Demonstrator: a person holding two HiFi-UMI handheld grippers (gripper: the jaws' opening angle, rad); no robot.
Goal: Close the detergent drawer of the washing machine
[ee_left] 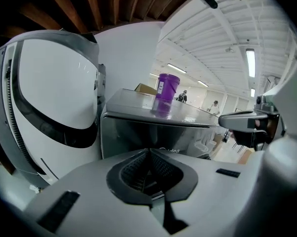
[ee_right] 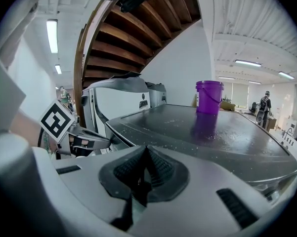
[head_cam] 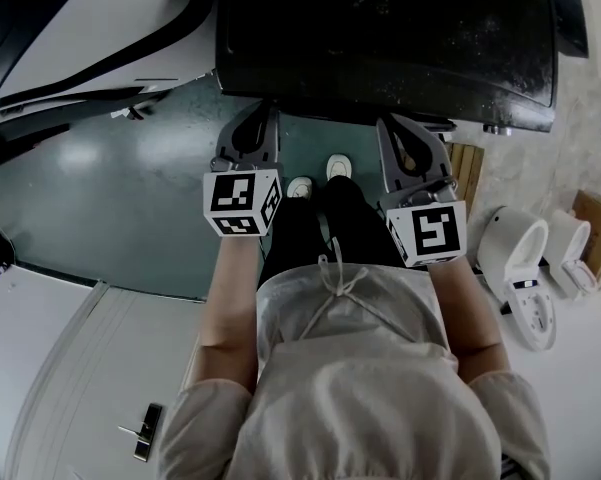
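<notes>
The left gripper (head_cam: 263, 118) and right gripper (head_cam: 393, 126) are side by side, each with its jaws pressed together on nothing. Just beyond them stands the dark washer (head_cam: 380, 28); its drawer can't be made out. On the washer's speckled top, toward the far side, sits a purple bucket (ee_right: 209, 97), contents hidden. The floor (head_cam: 130, 198) is teal. A white machine (ee_left: 49, 98) stands left and toilets (head_cam: 520, 258) right. People (ee_right: 263, 105) are far off in the lit hall.

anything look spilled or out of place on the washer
White specks are scattered over the dark washer top, like spilled powder or dust. A purple bucket stands upright on it; nothing looks tipped.
</notes>
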